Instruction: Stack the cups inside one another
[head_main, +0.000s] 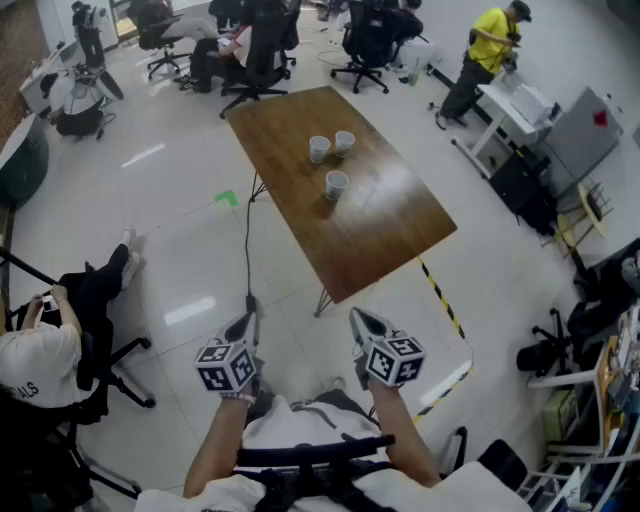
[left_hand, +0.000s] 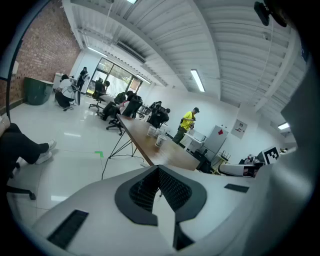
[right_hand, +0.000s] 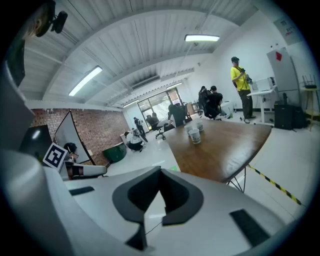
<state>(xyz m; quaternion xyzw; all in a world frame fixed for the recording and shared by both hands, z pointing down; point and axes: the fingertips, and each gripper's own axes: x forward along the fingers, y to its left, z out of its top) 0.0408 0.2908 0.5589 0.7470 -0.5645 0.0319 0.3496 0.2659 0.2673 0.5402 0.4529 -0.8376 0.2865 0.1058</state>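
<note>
Three white paper cups stand upright and apart on a brown wooden table (head_main: 380, 235): two side by side at the far end (head_main: 319, 149) (head_main: 344, 142), and a single cup (head_main: 336, 184) nearer to me. My left gripper (head_main: 246, 326) and right gripper (head_main: 362, 321) hover over the floor, well short of the table's near corner, both shut and empty. In the left gripper view the left gripper (left_hand: 159, 170) points toward the table, with the cups (left_hand: 160, 141) small in the distance. The right gripper (right_hand: 160, 171) faces the same cups (right_hand: 194, 135).
A person sits on a chair (head_main: 45, 355) at the lower left. Office chairs with seated people (head_main: 250, 50) stand beyond the table. A person in yellow (head_main: 487, 50) stands at a white desk (head_main: 515, 105). Black-yellow tape (head_main: 440, 295) and a cable (head_main: 248, 250) lie on the floor.
</note>
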